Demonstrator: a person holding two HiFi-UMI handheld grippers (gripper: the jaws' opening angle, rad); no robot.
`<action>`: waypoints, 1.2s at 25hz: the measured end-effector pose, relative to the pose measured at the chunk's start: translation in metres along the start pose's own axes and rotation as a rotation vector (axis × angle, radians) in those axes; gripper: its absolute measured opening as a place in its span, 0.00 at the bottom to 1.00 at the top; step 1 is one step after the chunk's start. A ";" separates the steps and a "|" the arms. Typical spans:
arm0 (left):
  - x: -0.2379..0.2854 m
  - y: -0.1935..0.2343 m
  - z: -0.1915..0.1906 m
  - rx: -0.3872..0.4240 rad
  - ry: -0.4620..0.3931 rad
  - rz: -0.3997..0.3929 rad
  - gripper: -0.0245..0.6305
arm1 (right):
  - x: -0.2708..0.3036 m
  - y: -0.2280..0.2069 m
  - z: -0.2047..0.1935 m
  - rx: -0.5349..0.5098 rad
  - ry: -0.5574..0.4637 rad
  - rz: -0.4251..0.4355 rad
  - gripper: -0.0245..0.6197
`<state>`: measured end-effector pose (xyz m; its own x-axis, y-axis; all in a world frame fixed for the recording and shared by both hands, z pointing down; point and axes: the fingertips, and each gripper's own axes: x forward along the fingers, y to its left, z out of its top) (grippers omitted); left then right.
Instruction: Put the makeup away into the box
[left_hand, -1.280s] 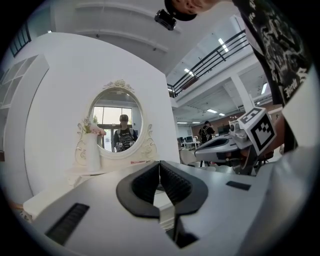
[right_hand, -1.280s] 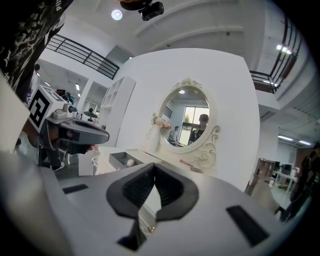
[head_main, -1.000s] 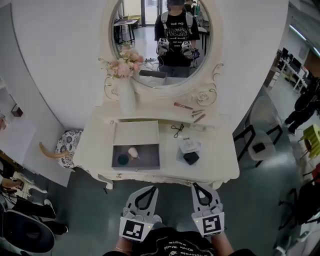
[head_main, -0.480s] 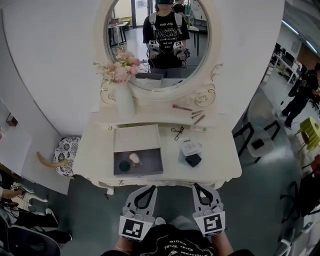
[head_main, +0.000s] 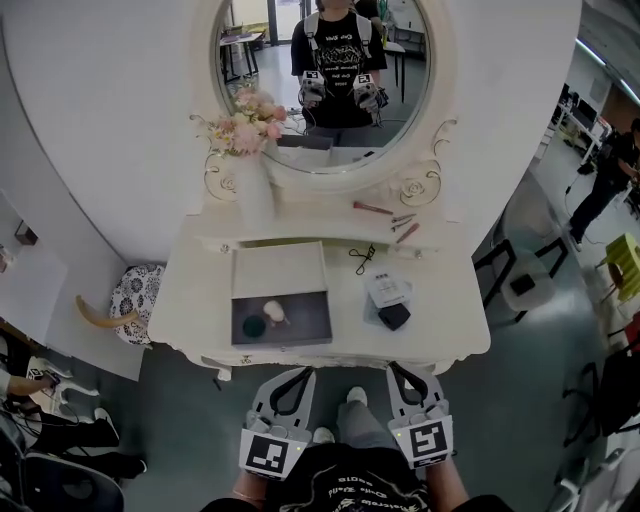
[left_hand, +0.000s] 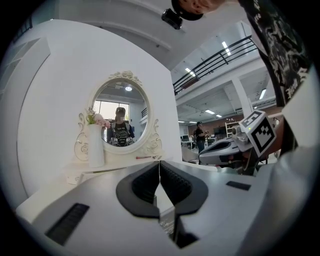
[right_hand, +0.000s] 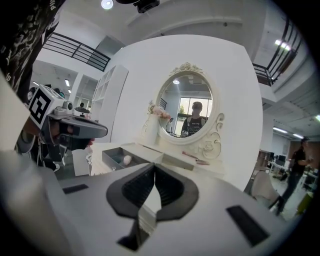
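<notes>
An open grey box stands on the white dressing table, its lid raised. A dark round item and a pale sponge lie inside. To its right lie an eyelash curler, a white pack and a black compact. A brush and pencils rest on the shelf. My left gripper and right gripper hang short of the table's front edge, both shut and empty.
A white vase of pink flowers stands at the shelf's left, under the oval mirror. A patterned stool sits left of the table, a chair at its right. A person stands far right.
Both grippers stay shut and side by side. The table has shifted slightly in the head view, and a shoe now shows on the floor between the grippers.
</notes>
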<state>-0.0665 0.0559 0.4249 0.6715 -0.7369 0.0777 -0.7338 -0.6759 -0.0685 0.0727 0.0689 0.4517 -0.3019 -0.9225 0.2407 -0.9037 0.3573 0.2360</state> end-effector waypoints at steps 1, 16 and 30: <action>0.000 0.001 0.000 -0.001 0.002 0.005 0.06 | 0.003 -0.001 0.000 0.003 -0.001 0.003 0.05; 0.039 0.029 0.000 -0.004 0.044 0.087 0.06 | 0.060 -0.036 0.005 0.022 0.001 0.070 0.06; 0.088 0.048 -0.006 -0.018 0.074 0.168 0.06 | 0.120 -0.065 -0.008 0.022 0.037 0.194 0.15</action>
<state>-0.0432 -0.0415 0.4344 0.5304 -0.8362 0.1397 -0.8371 -0.5426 -0.0692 0.0977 -0.0640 0.4731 -0.4601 -0.8305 0.3138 -0.8361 0.5242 0.1615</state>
